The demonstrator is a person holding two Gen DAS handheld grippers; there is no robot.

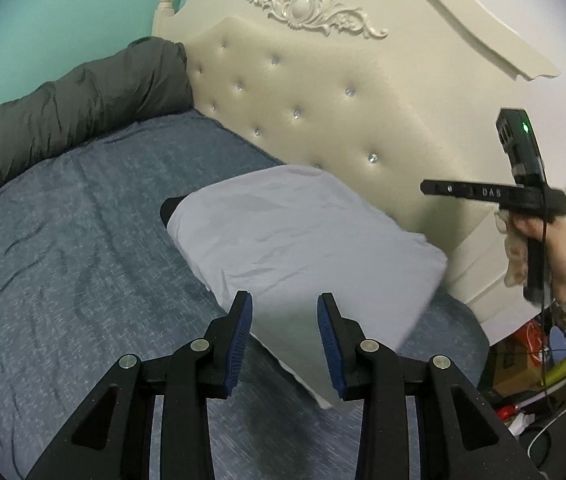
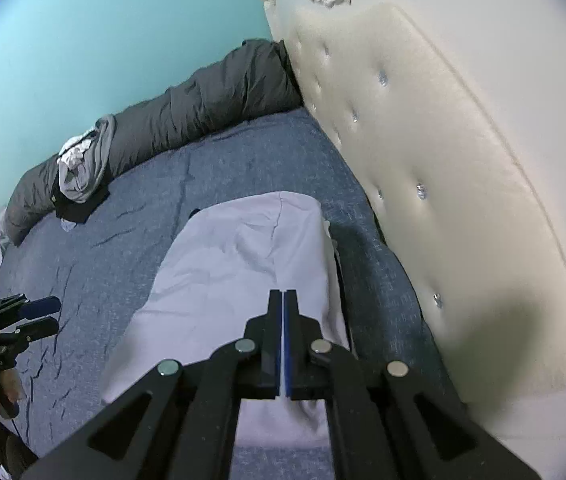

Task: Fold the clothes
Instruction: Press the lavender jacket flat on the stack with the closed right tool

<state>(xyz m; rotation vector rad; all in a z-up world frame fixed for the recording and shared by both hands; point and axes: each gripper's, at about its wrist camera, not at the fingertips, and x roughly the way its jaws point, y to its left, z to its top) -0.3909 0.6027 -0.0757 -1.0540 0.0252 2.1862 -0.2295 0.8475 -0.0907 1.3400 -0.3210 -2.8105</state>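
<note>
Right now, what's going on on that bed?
A person holds a two-finger gripper in each hand over a bed with a blue-grey sheet, folding clothes. A pale lavender garment lies folded on the sheet near the tufted headboard. The left gripper is open above the garment's near edge, with nothing pinched. The right gripper is shut and looks empty, also above the garment. A dark grey duvet lies rolled along the teal wall, with a small heap of clothes beside it.

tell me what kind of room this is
Most likely a bedroom: a bed with a blue bedspread, a cream tufted headboard, and a dark rolled duvet along the teal wall, with a folded pale garment lying on it.
</note>
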